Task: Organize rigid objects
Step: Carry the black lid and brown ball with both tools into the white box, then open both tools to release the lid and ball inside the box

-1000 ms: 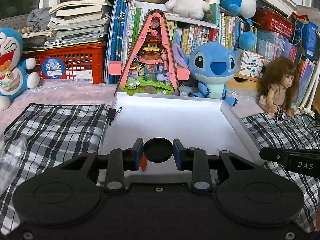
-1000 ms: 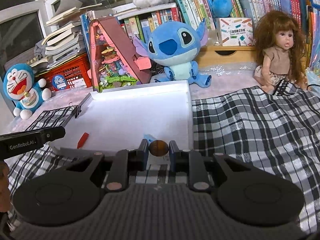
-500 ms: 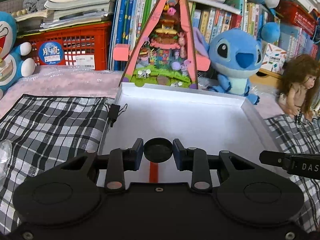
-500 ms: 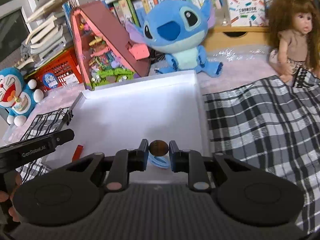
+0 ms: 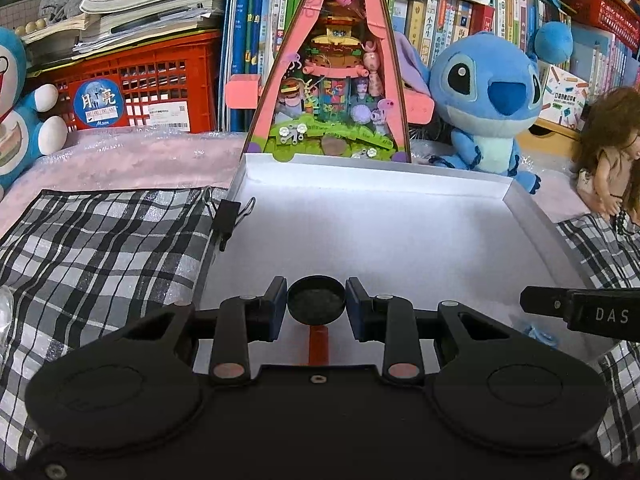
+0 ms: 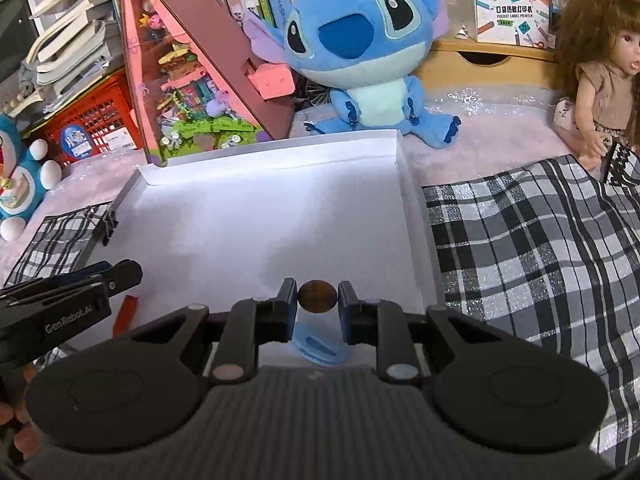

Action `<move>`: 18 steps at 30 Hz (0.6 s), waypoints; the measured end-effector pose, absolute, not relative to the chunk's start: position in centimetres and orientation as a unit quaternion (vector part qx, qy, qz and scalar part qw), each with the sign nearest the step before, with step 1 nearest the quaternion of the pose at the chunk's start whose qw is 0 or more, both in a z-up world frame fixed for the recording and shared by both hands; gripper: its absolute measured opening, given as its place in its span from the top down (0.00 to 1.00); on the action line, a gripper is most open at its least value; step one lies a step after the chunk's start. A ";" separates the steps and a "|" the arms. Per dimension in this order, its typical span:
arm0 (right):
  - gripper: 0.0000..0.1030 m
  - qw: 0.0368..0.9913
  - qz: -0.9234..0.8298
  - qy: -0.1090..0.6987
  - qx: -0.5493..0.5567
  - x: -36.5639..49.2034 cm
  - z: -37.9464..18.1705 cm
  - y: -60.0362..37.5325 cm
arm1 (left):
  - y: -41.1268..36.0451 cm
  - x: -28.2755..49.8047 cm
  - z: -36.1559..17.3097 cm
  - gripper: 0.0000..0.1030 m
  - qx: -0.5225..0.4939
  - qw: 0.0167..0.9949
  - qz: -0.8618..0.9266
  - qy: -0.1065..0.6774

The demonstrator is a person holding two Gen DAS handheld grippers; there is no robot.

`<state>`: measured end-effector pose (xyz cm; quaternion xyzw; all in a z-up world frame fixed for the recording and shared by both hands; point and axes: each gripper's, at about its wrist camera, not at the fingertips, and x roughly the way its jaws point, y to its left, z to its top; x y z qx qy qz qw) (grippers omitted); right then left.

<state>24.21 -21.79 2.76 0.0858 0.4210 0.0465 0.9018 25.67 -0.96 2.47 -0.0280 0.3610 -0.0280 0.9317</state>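
The left gripper (image 5: 316, 305) is closed on a round black cap (image 5: 316, 305), held at lower centre of its view over the near edge of the white tray (image 5: 372, 178). Directly beneath it lies a red strip (image 5: 318, 345), long axis pointing away into the tray. The right gripper (image 6: 317, 296) pinches a small brown ball (image 6: 317, 296) above a blue piece (image 6: 320, 347) on the tray floor at lower centre. Each load hangs over the tray's near end, so release is probably just a short drop; neither hand is clearly nearer.

Home, likely child's room: plush toys (image 6: 360, 40), doll (image 6: 600, 80), crammed bookshelf (image 5: 460, 8), red crate (image 5: 136, 92) under stacked books.
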 end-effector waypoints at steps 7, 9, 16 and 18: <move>0.74 0.900 0.041 0.427 0.083 24.4 1.8 -22.0 | -0.9 25.7 2.0 0.71 -0.025 0.931 -0.023 0.363; 0.74 0.900 0.041 0.426 0.080 24.4 1.8 -21.9 | -0.9 25.8 1.8 0.71 -0.023 0.931 -0.021 0.365; 0.74 0.902 0.042 0.423 0.075 24.3 1.7 -21.8 | -0.8 25.7 1.4 0.71 -0.021 0.930 -0.018 0.366; 0.74 0.903 0.042 0.422 0.074 24.2 1.7 -21.7 | -0.9 25.7 1.3 0.71 -0.020 0.931 -0.018 0.365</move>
